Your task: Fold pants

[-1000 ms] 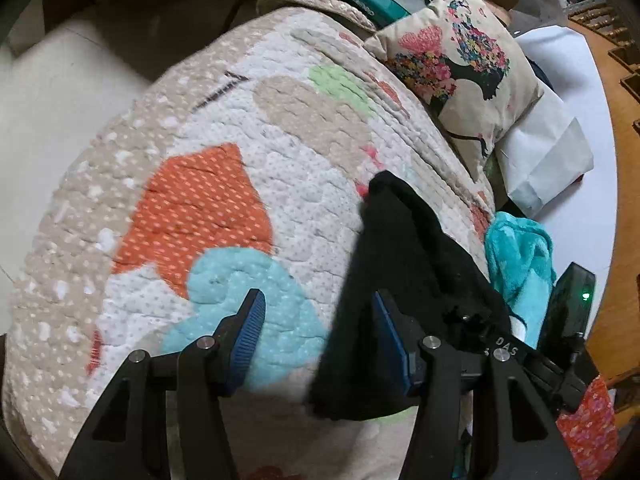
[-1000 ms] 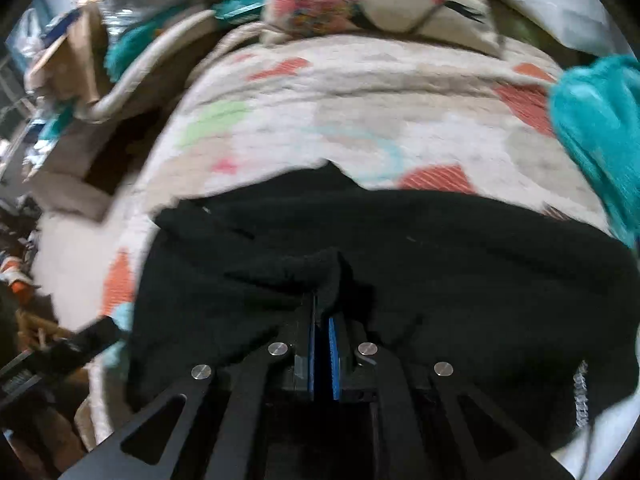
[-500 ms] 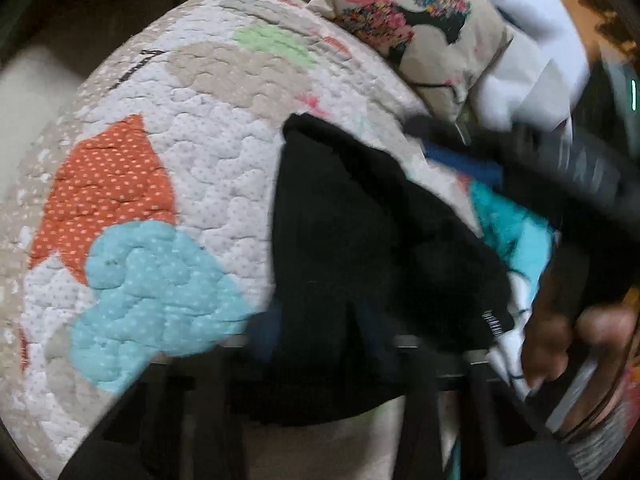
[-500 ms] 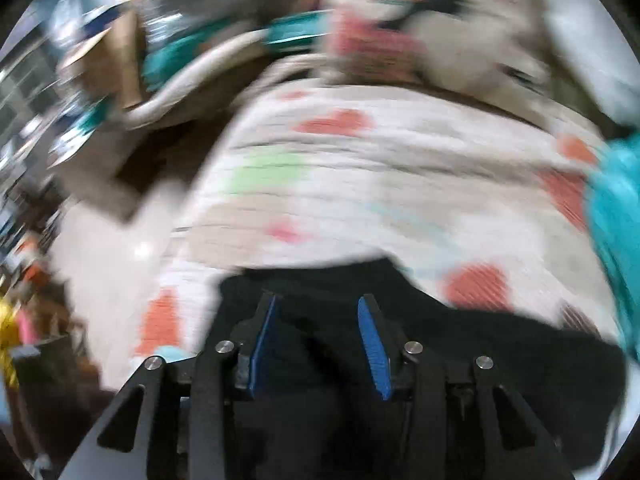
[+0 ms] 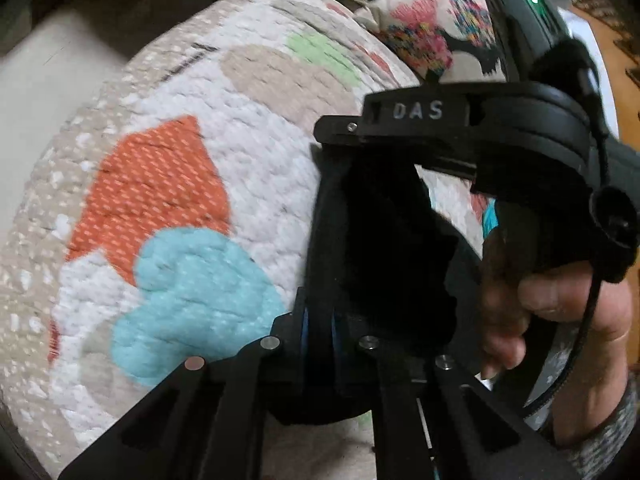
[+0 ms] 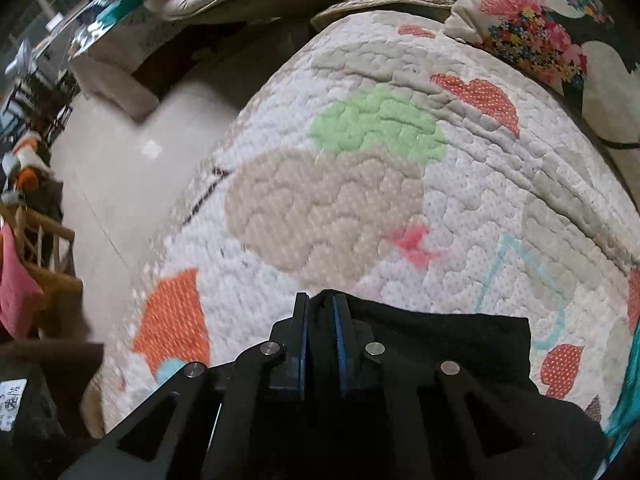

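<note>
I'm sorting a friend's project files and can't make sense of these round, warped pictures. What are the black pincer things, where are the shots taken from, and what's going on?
No robot here: a person holds a two-finger tool in each hand, and a wide-angle camera on each tool looks forward along its fingers, hence the round, bent look. One picture comes from the left tool, one from the right.

The left claw has just closed its blue-padded fingers on black pants. In the same picture the other tool crosses the upper right, with the person's hand on its handle. In the right tool's own picture, the right claw has just closed, pinching the edge of the pants.

The pants lie on a quilted cover with coloured patches. A floral cushion sits at its far end.
</note>
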`<state>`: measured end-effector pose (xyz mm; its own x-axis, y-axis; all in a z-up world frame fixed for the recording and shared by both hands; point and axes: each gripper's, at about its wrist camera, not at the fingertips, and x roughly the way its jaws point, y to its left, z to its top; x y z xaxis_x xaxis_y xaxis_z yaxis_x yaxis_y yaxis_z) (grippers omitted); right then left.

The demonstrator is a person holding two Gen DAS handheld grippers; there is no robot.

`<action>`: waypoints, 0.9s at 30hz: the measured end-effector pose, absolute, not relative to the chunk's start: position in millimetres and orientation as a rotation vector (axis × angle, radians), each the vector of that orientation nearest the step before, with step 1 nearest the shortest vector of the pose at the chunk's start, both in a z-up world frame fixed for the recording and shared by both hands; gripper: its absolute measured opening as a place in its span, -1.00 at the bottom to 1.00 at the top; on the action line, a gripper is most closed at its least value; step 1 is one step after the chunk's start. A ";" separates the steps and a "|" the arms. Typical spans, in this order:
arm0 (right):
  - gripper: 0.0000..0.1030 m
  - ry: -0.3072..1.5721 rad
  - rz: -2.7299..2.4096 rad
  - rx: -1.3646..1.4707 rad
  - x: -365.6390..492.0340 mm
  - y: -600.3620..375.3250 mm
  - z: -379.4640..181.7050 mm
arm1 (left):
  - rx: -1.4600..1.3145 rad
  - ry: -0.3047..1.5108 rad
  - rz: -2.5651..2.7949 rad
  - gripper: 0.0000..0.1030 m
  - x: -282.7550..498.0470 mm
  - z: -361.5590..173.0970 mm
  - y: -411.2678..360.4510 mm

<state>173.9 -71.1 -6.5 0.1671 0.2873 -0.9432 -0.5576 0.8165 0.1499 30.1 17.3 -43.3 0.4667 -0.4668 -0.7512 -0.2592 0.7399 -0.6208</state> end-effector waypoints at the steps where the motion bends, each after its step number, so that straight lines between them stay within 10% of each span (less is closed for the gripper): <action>1: -0.78 1.267 0.617 -0.242 176.3 -67.1 -5.7 | -0.771 1.098 -0.125 -0.84 29.6 -41.2 24.4; 7: -0.76 1.242 0.709 -0.211 176.2 -10.5 4.2 | -0.797 1.048 0.027 -0.84 20.2 -31.9 70.4; 11: -0.37 1.243 0.609 -0.199 193.5 0.5 -8.7 | -0.849 1.113 0.078 -0.79 15.7 -47.4 80.7; 27: -0.11 1.131 0.479 0.080 135.0 -147.4 29.1 | -0.805 0.954 0.173 -0.65 -11.9 -10.8 96.9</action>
